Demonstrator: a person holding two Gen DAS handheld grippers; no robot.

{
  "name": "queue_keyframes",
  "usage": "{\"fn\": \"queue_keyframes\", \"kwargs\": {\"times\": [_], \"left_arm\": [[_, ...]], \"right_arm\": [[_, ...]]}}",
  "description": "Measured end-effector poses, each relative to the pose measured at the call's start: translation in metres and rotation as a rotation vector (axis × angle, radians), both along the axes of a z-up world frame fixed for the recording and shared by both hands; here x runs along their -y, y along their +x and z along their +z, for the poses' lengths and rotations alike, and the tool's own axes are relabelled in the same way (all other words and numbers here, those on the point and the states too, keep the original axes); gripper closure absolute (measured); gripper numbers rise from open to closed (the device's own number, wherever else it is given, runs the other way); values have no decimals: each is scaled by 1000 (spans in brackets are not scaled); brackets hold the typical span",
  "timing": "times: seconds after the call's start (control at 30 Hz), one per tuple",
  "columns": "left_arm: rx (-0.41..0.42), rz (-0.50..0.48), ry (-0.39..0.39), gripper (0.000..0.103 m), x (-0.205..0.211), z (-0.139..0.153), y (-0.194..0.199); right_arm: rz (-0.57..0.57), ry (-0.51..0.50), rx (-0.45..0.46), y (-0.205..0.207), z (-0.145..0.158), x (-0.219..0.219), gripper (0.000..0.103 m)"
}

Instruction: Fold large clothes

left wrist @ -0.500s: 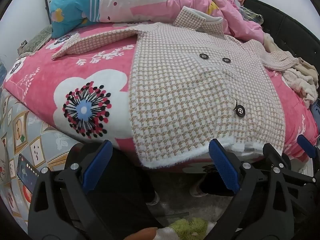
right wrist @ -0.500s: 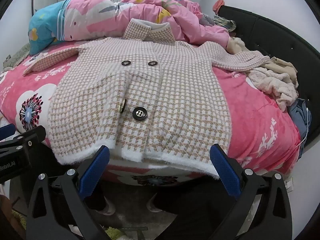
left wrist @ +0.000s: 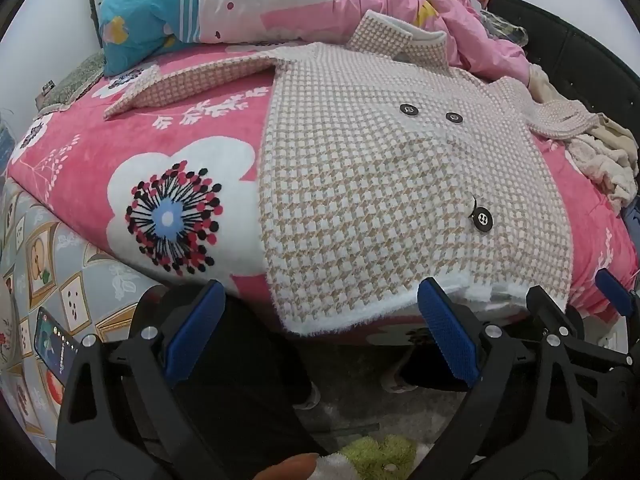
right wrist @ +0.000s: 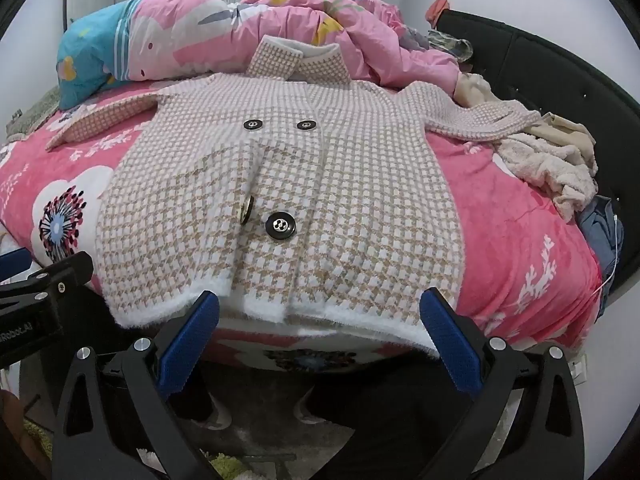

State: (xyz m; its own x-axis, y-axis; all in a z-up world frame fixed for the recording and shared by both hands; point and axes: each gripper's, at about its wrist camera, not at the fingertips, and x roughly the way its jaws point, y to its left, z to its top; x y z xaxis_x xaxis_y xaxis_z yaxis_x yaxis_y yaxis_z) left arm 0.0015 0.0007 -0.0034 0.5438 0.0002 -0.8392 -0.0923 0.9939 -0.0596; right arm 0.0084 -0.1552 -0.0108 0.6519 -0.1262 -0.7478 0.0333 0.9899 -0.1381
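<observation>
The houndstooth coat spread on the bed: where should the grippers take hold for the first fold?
Probably the fluffy white hem, approached from the bed's near edge. The houndstooth coat lies flat and buttoned, and its hem overhangs that edge, so open fingers can slide over and under it.

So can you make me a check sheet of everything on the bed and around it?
Surface: bed with pink flowered blanket.
Job's things: checked coat lying flat, front up, sleeves spread, hem at the near edge.
Clutter: rumpled pink quilt, blue pillow, beige clothes heap, phone.
Grippers: left gripper and right gripper both below the hem, jaws open, holding nothing.
Cables: thin white cord at the bed's right edge.
Surroundings: black headboard, white walls.
</observation>
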Motion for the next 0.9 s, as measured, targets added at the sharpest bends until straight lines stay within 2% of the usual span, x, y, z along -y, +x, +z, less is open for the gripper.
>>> {"fn": "queue_keyframes", "kwargs": {"times": [0.9], "left_arm": [[-14,9,-5,9,-1,-5,-1]], "right_arm": [[0,5,-3,-1,-1,2,5]]}}
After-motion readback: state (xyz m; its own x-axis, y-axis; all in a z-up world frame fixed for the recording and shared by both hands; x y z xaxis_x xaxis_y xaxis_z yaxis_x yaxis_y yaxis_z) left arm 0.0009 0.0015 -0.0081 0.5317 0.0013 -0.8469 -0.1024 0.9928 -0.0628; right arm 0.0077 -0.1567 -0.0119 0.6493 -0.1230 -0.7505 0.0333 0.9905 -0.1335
